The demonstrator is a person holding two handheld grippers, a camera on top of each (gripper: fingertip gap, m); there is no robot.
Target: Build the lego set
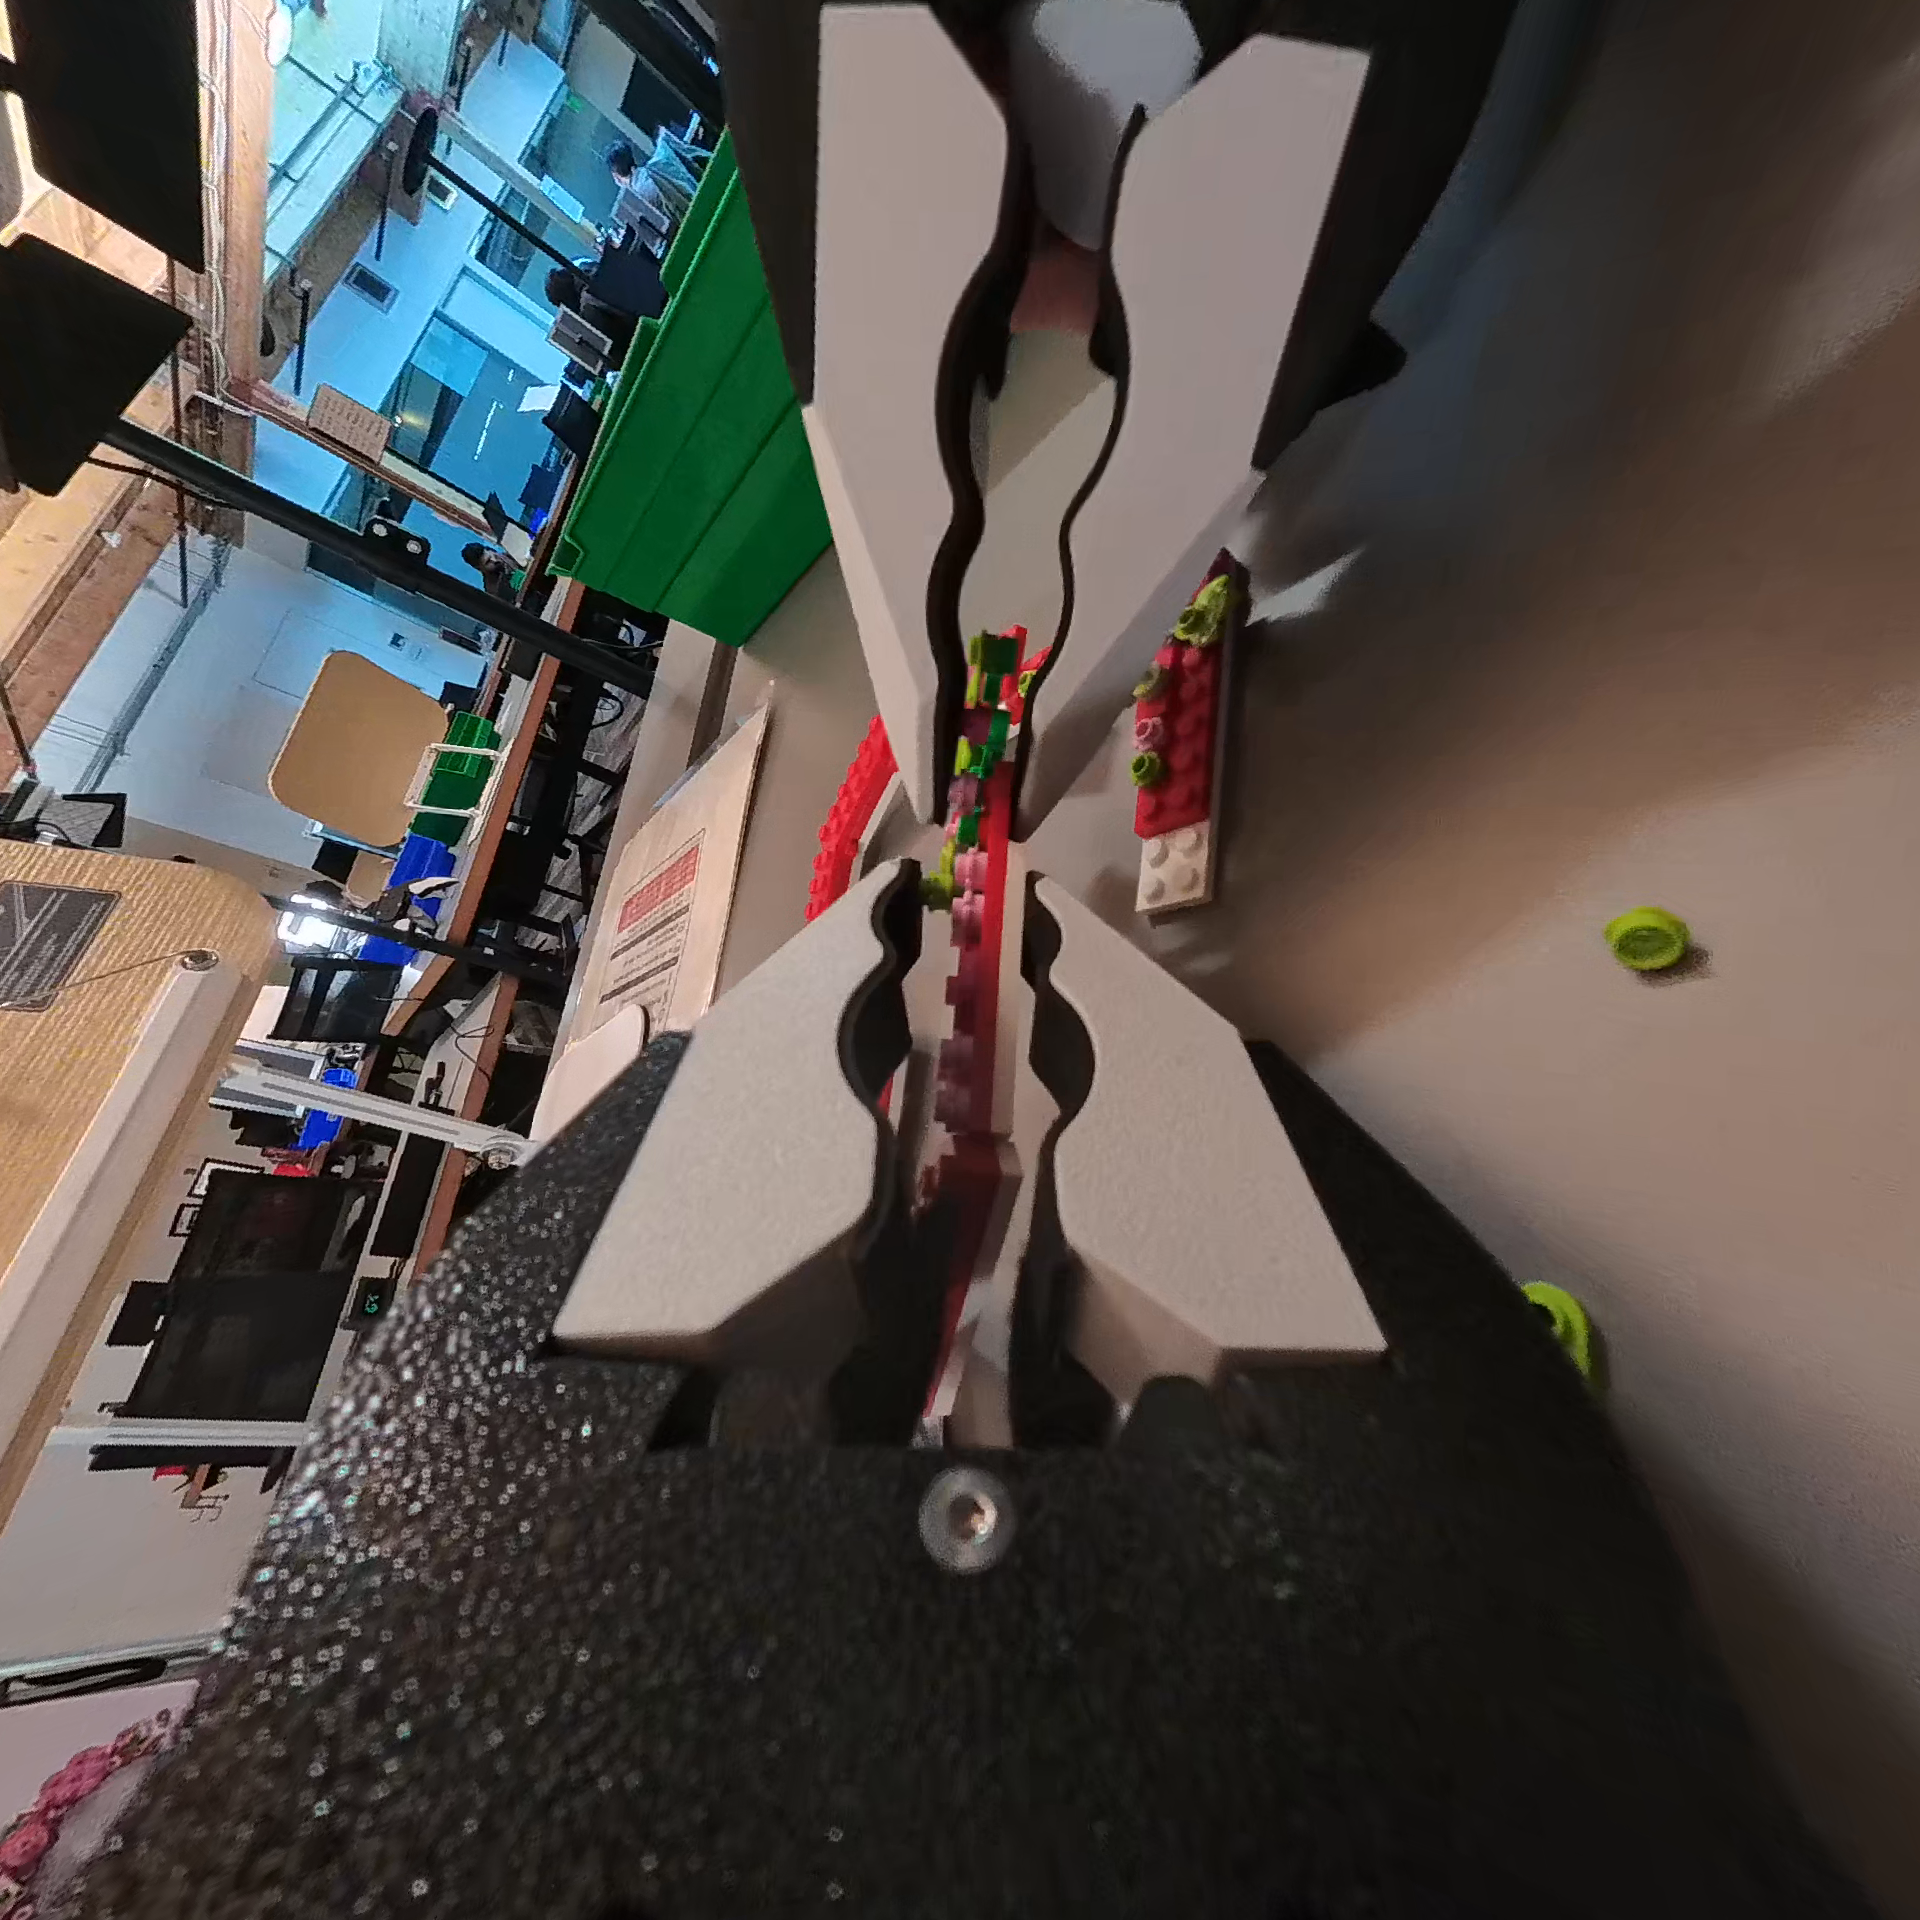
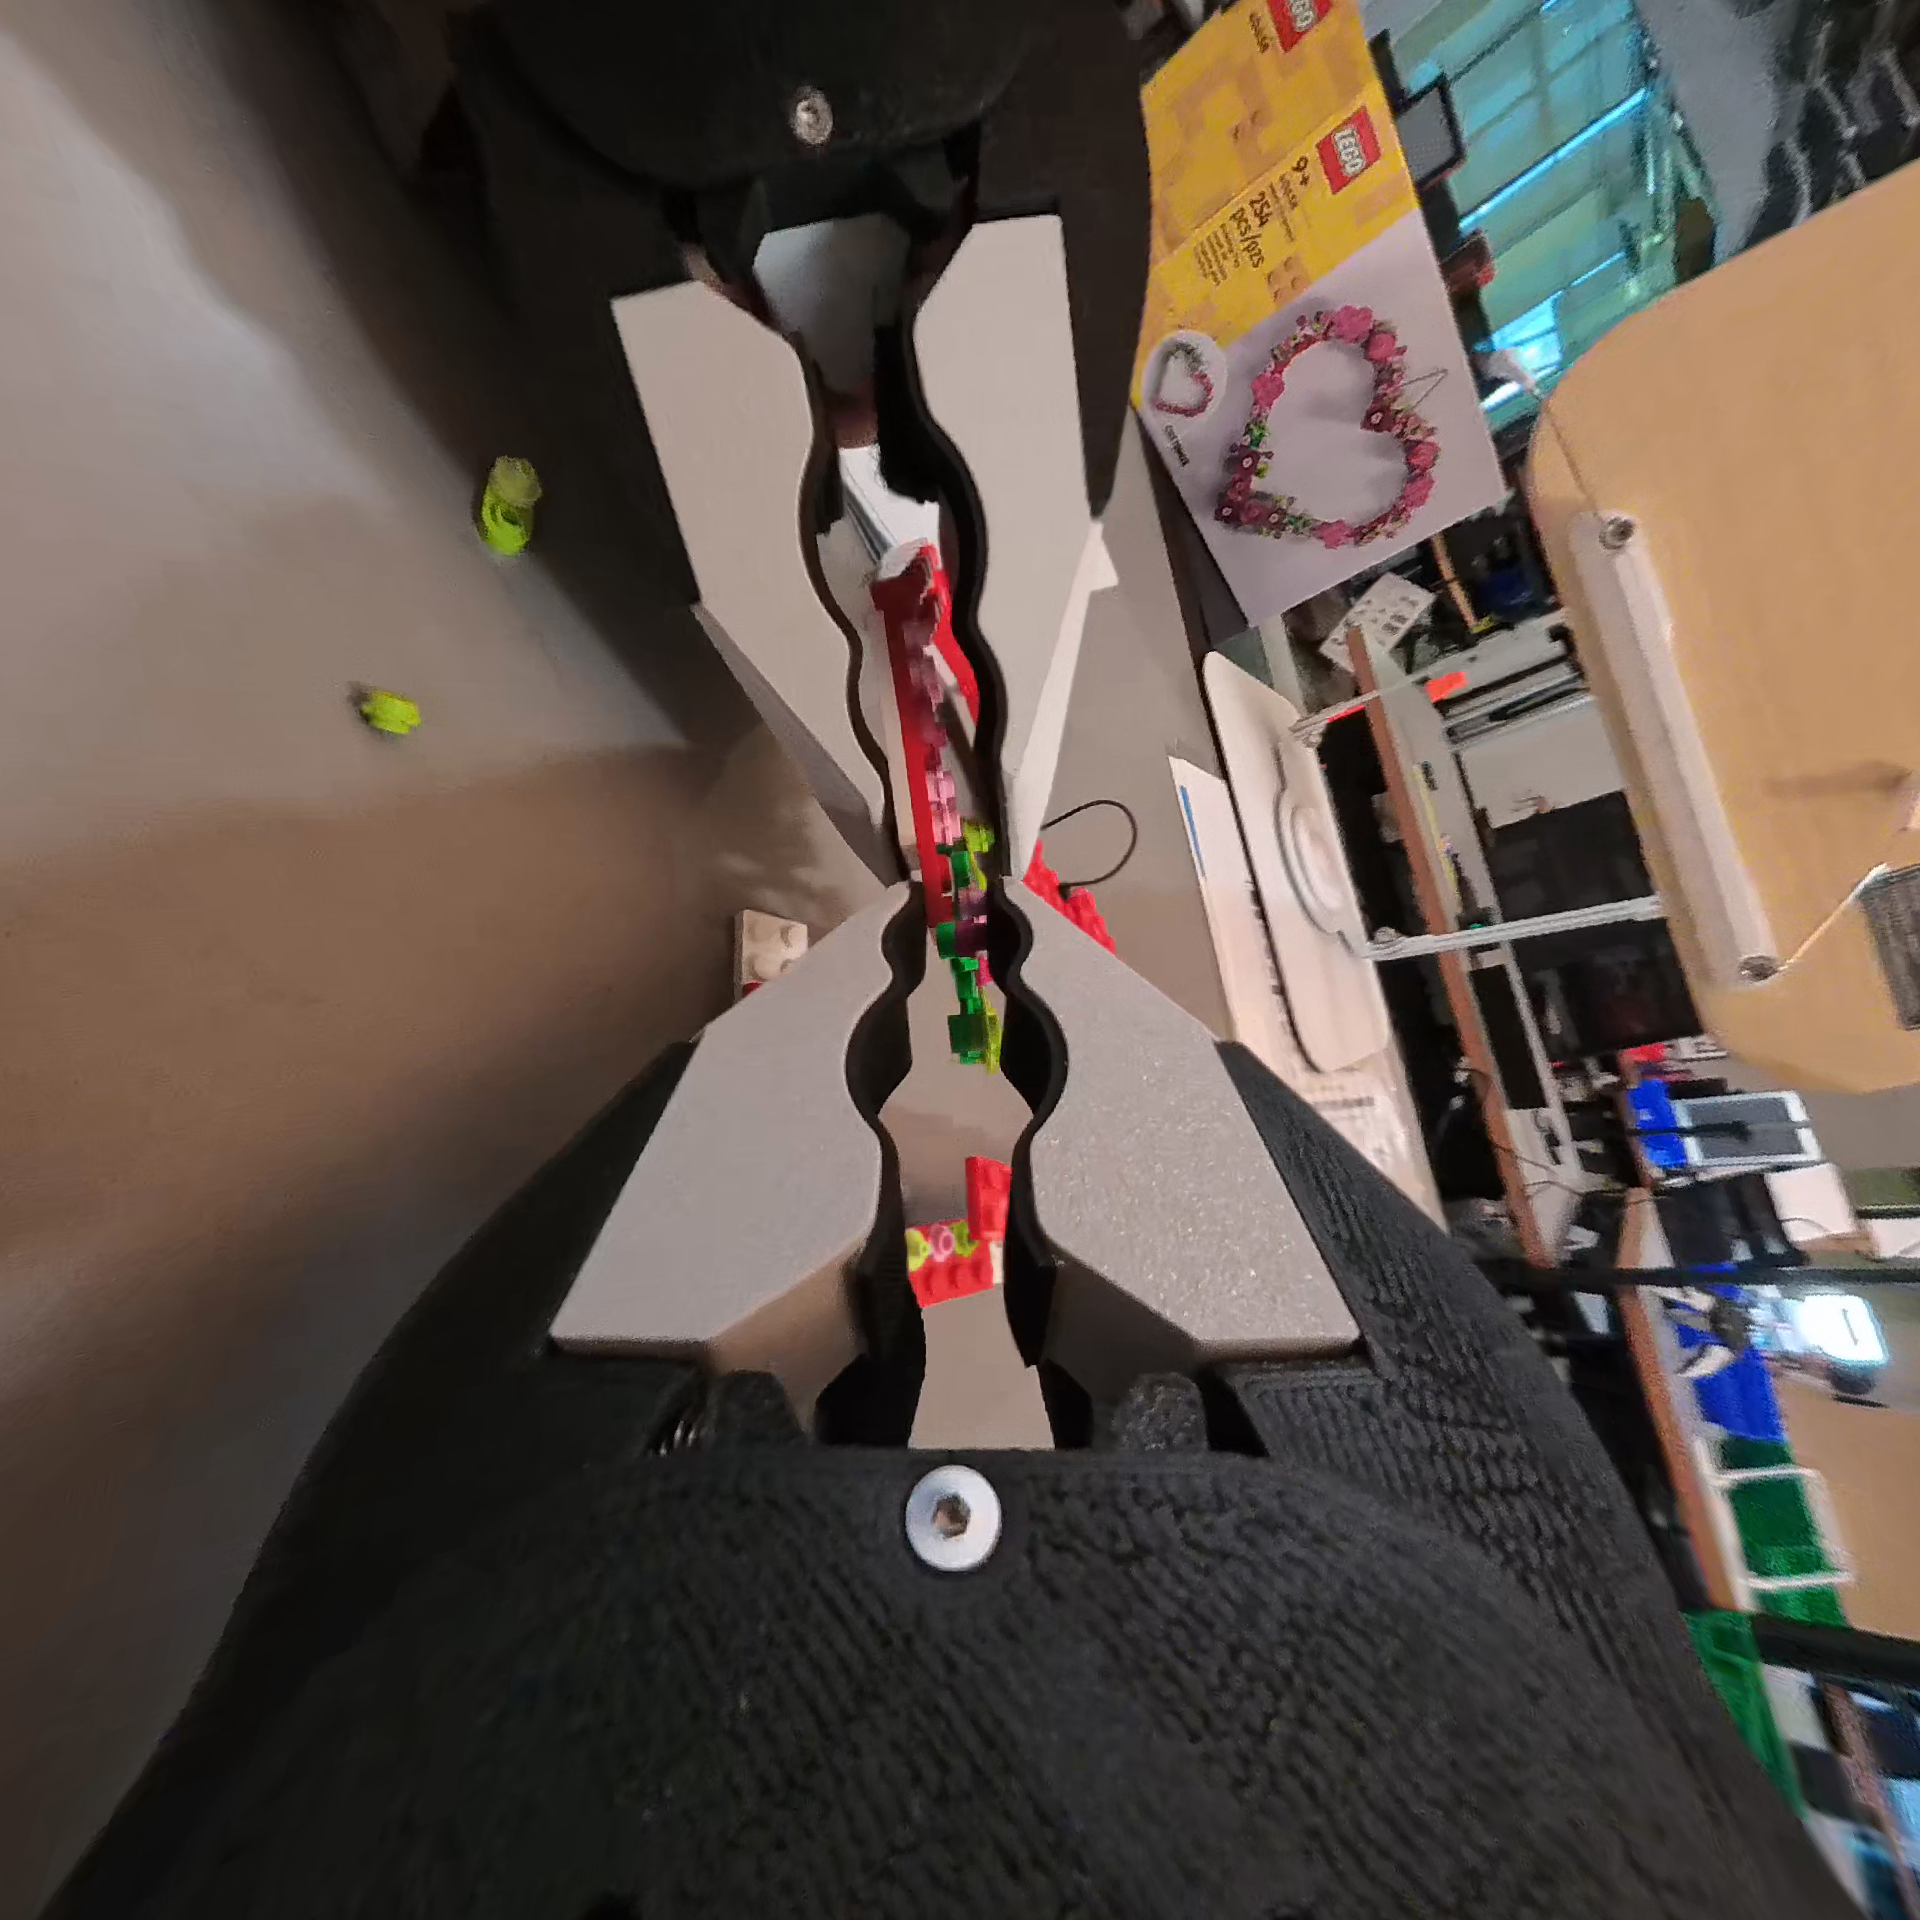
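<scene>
1. The left gripper [image 1: 975, 868] and the right gripper [image 2: 956, 894] meet tip to tip, each nearly closed and pinching one end of the same lego strip [image 1: 982, 935].
2. The strip is held edge-on above the table [image 1: 1558, 727]: a long red plate topped with pink and green bits.
</scene>
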